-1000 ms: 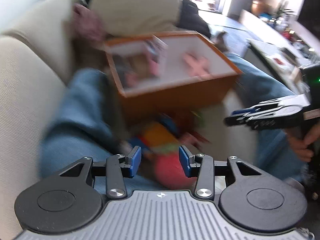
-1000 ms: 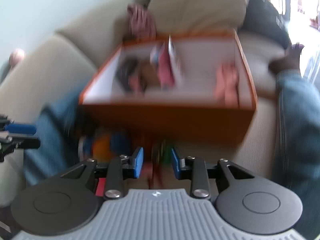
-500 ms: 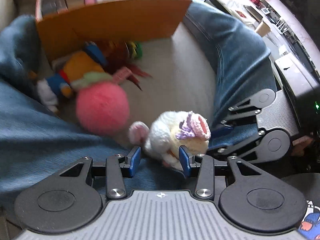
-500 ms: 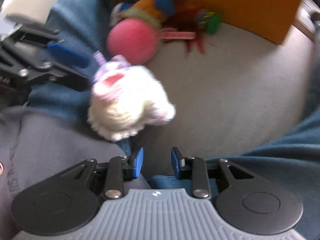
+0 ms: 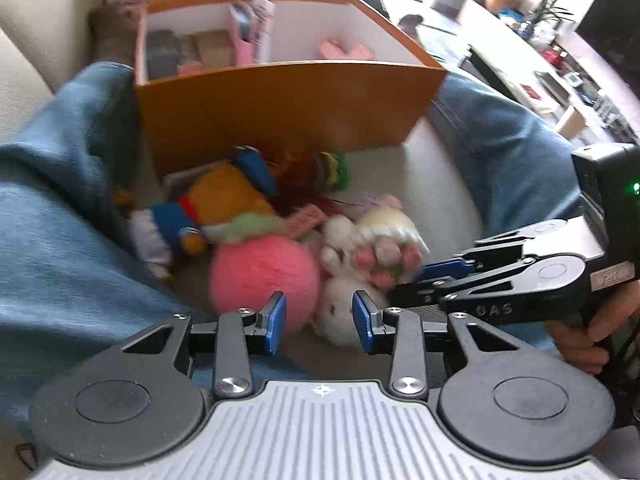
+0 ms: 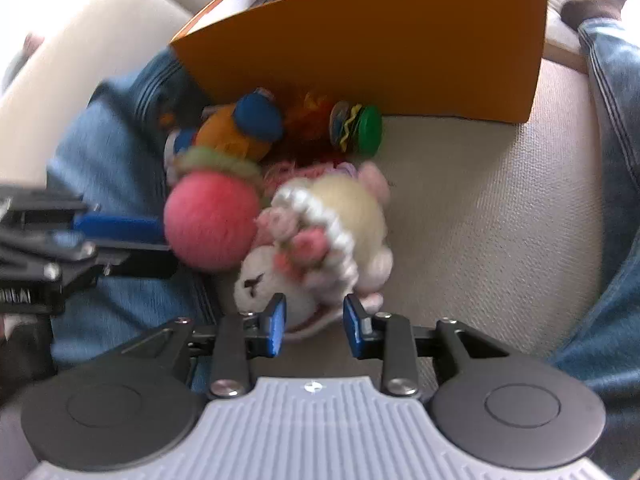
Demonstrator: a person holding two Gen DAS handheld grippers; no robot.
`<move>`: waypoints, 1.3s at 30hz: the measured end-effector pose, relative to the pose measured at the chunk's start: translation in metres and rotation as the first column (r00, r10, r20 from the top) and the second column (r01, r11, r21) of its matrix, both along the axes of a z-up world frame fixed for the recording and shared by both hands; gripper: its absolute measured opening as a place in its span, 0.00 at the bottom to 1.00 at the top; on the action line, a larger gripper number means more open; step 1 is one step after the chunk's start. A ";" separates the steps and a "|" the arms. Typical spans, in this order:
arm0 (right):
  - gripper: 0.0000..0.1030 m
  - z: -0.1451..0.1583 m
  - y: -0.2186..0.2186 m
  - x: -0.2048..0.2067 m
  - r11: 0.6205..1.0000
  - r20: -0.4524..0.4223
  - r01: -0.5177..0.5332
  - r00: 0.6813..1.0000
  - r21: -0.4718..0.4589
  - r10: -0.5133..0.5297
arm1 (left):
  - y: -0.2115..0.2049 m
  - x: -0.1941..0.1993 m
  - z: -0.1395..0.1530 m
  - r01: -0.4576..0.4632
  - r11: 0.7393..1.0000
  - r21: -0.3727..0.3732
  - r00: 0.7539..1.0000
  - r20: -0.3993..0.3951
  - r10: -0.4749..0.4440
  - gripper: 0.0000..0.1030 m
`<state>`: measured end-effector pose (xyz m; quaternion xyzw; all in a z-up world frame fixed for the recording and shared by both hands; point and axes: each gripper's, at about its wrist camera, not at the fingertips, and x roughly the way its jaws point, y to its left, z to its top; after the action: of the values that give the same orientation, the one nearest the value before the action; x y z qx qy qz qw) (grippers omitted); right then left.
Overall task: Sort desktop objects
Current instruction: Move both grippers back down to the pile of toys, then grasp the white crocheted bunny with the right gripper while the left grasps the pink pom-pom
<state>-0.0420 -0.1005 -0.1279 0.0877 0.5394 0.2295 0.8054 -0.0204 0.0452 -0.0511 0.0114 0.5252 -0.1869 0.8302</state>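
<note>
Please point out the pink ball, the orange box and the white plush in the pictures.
pink ball (image 5: 264, 276): left wrist view, its middle.
orange box (image 5: 280, 108): left wrist view, front wall.
white plush (image 6: 340, 216): right wrist view, its cream body.

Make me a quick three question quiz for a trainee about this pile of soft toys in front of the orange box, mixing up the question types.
1. True or false: the orange box is empty.
2. Multiple choice: in the left wrist view, the pink ball lies on which side of the white crocheted toy? A) its left B) its right C) behind it
3. Short answer: is the left gripper clamped on any toy?

Key
1. False: items sit in both of its compartments.
2. A
3. No. Its jaws have just been closing but stand apart, with the white crocheted toy and the pink ball's edge seen beyond the gap, the pads not pressing on either.
</note>
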 end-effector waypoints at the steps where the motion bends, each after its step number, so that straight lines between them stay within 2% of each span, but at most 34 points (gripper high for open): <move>1: 0.34 0.001 0.000 0.000 1.000 -0.009 0.010 1.000 0.003 -0.010 | 0.002 0.000 0.001 -0.010 1.000 0.008 1.000 0.009 0.010 0.40; 3: 0.35 0.004 0.000 0.000 0.999 -0.023 0.025 0.999 0.020 -0.024 | 0.005 0.001 0.004 -0.024 0.999 0.024 0.999 0.029 0.023 0.42; 7: 0.52 0.013 -0.008 -0.006 0.995 -0.053 0.080 0.996 0.067 -0.076 | 0.010 0.008 0.004 -0.011 0.997 0.079 0.999 0.037 0.008 0.47; 12: 0.56 0.004 0.010 0.003 0.992 -0.094 0.128 0.987 0.009 -0.127 | 0.008 0.020 -0.006 -0.009 0.996 0.093 1.000 0.020 0.008 0.55; 14: 0.59 0.001 0.019 0.007 0.991 -0.081 0.133 0.988 -0.004 -0.133 | 0.006 0.025 -0.013 -0.017 0.995 0.097 1.000 0.013 0.016 0.57; 17: 0.58 0.000 0.030 0.010 0.994 -0.035 0.107 0.994 -0.024 -0.108 | 0.006 0.037 -0.026 -0.068 0.993 0.098 0.997 -0.034 0.072 0.54; 20: 0.60 -0.009 0.034 0.012 0.995 -0.043 0.096 0.994 -0.016 -0.097 | 0.008 0.048 -0.034 -0.099 0.991 0.094 0.993 -0.060 0.105 0.54; 23: 0.63 -0.020 0.037 0.014 0.996 -0.052 0.090 0.995 -0.009 -0.090 | 0.000 0.050 -0.043 -0.056 0.993 0.104 0.994 -0.085 0.065 0.56; 27: 0.55 -0.018 0.028 0.011 0.997 -0.066 0.080 0.995 0.018 -0.079 | -0.001 0.053 -0.051 -0.055 0.993 0.108 0.992 -0.111 0.067 0.57; 34: 0.55 -0.004 -0.003 0.008 0.989 -0.014 0.094 0.995 -0.113 -0.096 | -0.012 0.057 -0.068 -0.023 0.989 0.145 0.990 -0.134 0.043 0.58; 36: 0.57 -0.006 -0.008 0.009 0.989 -0.015 0.103 0.994 -0.105 -0.105 | -0.015 0.058 -0.075 -0.019 0.987 0.159 0.989 -0.143 0.042 0.53; 39: 0.58 -0.011 -0.006 0.010 0.989 0.001 0.111 0.994 -0.100 -0.111 | -0.016 0.055 -0.078 -0.013 0.983 0.181 0.991 -0.126 0.036 0.50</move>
<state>-0.0322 -0.1060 -0.1389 0.0777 0.5462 0.1569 0.8191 0.0341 0.0288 -0.1293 0.0677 0.5924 -0.1289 0.7924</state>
